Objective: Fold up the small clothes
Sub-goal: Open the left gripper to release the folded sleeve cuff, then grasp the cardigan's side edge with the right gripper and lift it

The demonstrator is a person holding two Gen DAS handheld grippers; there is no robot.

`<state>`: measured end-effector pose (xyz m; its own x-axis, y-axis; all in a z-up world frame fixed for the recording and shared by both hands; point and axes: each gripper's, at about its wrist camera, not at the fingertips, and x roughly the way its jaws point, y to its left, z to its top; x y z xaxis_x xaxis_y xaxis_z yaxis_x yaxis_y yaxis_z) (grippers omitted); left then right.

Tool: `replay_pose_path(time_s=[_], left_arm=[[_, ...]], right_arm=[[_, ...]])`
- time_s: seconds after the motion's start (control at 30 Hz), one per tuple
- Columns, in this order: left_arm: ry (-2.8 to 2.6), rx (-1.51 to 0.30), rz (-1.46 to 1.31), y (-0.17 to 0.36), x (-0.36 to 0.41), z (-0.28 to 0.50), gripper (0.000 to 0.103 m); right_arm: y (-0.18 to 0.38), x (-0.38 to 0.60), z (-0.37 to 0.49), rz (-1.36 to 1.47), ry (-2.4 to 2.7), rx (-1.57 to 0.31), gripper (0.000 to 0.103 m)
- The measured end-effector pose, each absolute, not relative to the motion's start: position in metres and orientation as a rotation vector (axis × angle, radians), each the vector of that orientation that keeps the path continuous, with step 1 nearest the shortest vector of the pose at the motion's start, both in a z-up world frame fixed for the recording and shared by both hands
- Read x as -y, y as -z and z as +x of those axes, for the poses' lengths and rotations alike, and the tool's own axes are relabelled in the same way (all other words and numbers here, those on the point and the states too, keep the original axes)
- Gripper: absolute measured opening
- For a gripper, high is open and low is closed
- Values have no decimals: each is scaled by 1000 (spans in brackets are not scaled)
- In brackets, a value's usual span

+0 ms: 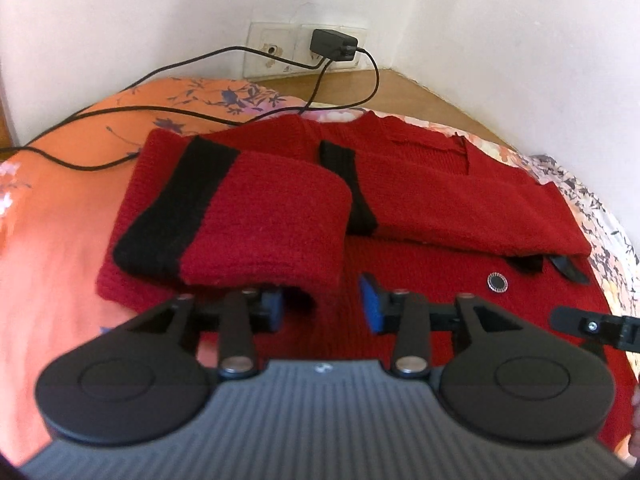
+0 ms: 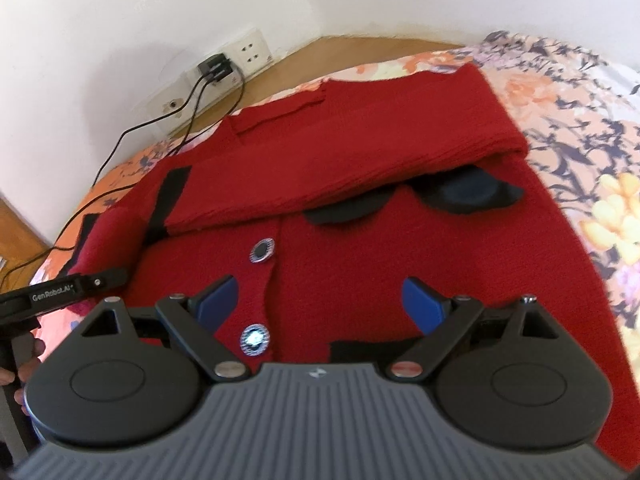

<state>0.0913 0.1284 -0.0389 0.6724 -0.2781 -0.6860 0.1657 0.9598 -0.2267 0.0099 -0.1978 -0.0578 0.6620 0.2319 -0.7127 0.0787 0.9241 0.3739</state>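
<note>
The left tool (image 1: 320, 304) stood spread beside the folded sleeve (image 1: 240, 216), pinching nothing. The right tool (image 2: 320, 304), spread too, hovered over the cardigan (image 2: 360, 272). A careless nudge could have undone that loose fold.

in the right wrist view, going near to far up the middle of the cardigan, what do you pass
Lower button → upper button → black collar → folded red sleeve → floral bedspread → wooden floor → white wall

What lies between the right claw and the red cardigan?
Nothing visible. The right claw hangs open directly over the red cardigan, its front and buttons bare between the fingers; the folded sleeve lies farther back.
</note>
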Motion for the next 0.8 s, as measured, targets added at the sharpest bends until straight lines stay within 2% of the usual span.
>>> replay_pose_path(time_s=[0.33,0.8], left_arm=[[247,-822,-118,25,-157,72,48],[180,-821,-84,25,-193,60,48]], right_arm=[[51,146,34,362,-223,-863,93],[38,57,78,384,-378,-898,95]])
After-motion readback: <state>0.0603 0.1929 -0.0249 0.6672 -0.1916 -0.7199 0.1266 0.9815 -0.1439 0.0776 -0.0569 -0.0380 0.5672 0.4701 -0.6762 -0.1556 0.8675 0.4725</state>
